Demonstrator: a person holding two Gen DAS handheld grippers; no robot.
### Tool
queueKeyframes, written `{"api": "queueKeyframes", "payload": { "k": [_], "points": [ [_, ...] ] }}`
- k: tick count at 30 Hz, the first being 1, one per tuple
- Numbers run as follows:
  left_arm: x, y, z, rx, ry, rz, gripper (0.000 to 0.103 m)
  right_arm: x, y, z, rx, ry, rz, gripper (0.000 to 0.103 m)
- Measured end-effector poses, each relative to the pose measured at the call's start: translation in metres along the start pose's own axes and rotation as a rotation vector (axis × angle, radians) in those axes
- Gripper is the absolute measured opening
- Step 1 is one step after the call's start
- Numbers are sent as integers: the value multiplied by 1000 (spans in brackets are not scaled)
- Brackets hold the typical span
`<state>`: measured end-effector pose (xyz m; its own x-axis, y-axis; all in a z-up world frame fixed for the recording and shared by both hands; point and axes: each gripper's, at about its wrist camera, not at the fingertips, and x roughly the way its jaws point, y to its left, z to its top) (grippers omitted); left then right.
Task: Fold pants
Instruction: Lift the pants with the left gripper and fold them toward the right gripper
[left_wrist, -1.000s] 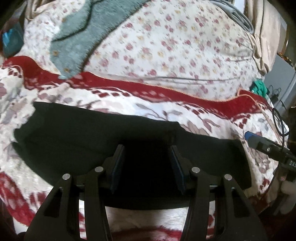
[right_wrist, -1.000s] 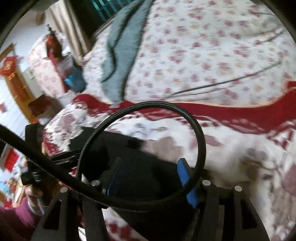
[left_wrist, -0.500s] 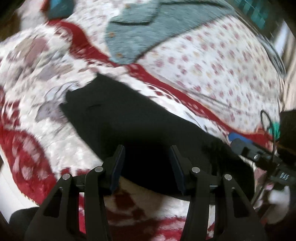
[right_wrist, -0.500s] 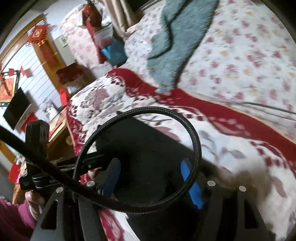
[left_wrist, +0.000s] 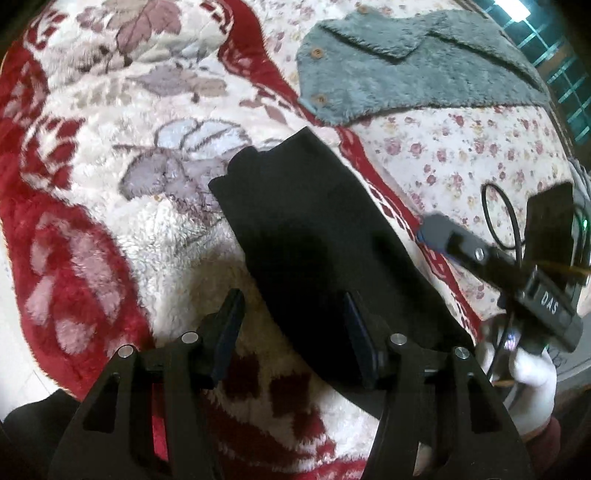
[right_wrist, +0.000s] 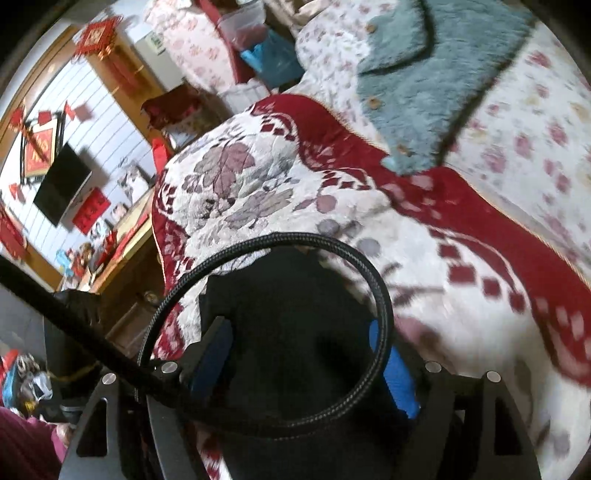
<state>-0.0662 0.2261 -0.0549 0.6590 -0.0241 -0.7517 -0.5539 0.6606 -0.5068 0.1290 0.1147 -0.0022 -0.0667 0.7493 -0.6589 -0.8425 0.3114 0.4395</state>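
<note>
Both grippers have swung across the bed since a second ago, and the black pants (left_wrist: 325, 236) now lie as a narrower folded strip running from frame centre to lower right on the red-and-white floral blanket (left_wrist: 110, 177). Left gripper (left_wrist: 291, 332) has its jaws apart, having just been opening, one pad over the pants' edge, nothing pinched. Right gripper (right_wrist: 306, 365) has also just been opening, jaws wide, dark cloth lying between them unpressed. Upper right, a grey-green fleece garment (left_wrist: 413, 62) rests on the flowered sheet.
</note>
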Motion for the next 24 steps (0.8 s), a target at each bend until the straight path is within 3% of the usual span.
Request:
{"api": "queueKeyframes", "payload": {
  "k": [4, 13, 14, 15, 17, 18, 20, 22, 24],
  "points": [
    [7, 0, 4, -13, 2, 16, 58, 27, 7, 22, -72, 53, 26, 76],
    [15, -6, 6, 8, -19, 46, 66, 95, 15, 48, -225, 208, -32, 76],
    [15, -6, 6, 3, -24, 46, 66, 102, 14, 49, -223, 219, -20, 73],
    [16, -6, 7, -4, -29, 44, 66, 105, 13, 49, -213, 216, 10, 58],
    [16, -5, 8, -5, -33, 43, 60, 108, 15, 49, -209, 201, 31, 48],
    [16, -6, 9, 5, -34, 45, 39, 106, 18, 48, -219, 189, 27, 34],
    [18, -8, 9, 29, -25, 39, 30, 96, 21, 46, -229, 160, 42, 17],
    [15, -10, 10, 35, -36, 3, 16, 82, 21, 46, -212, 126, 58, 15],
    [5, -13, 10, 44, -71, -42, 15, 58, 20, 45, -178, 66, 92, 14]
  ]
}}
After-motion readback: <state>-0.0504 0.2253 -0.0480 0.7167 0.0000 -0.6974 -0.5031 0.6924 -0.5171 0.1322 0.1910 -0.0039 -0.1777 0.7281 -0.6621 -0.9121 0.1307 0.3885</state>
